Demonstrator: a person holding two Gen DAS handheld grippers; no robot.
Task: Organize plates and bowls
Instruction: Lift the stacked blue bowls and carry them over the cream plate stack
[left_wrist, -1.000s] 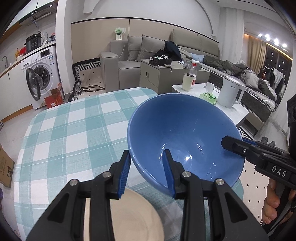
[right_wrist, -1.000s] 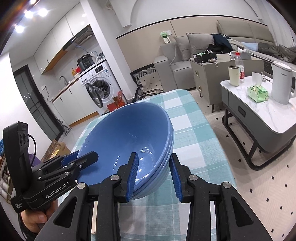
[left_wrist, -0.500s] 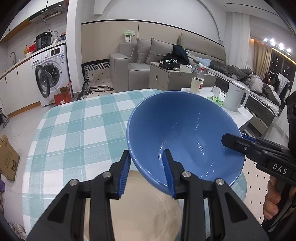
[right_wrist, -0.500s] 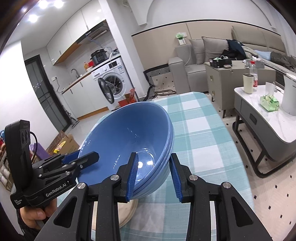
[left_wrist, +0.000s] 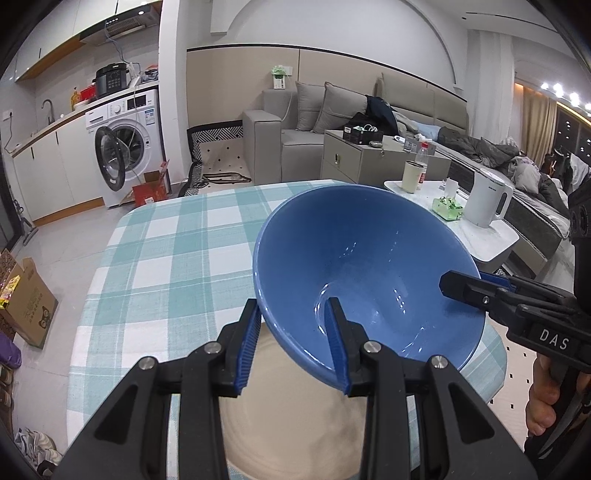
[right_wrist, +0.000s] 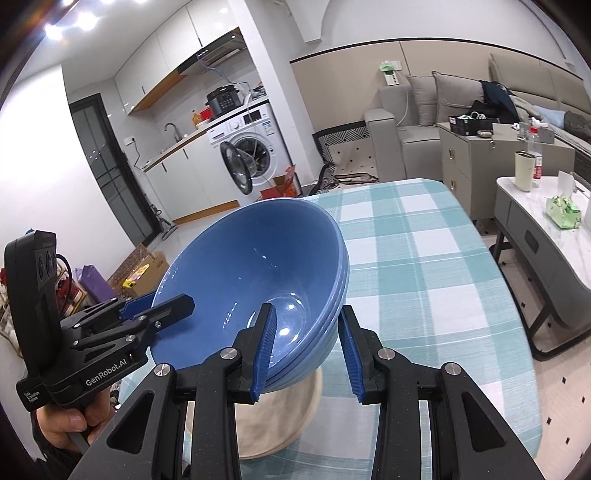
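Both my tongs are clamped on the rim of the stacked blue bowls (right_wrist: 255, 266): left gripper (left_wrist: 291, 341) at 7 o'clock, right gripper (right_wrist: 304, 349) at 4. The bowls hover over a beige plate (left_wrist: 295, 424), which is mostly hidden and cut off at 6 o'clock. Checked tablecloth (left_wrist: 177, 251) underneath.

Open-plan room, white walls, pale tiled floor (left_wrist: 66, 236). Round table (left_wrist: 177, 236) in teal-and-white check cloth. Washing machine (left_wrist: 125, 151), door ajar, under a white counter. Grey sofa (left_wrist: 295, 122) with cushions; grey cabinet (left_wrist: 369, 162); white coffee table (right_wrist: 554, 214). Ceiling spotlights (left_wrist: 557, 88) lit.
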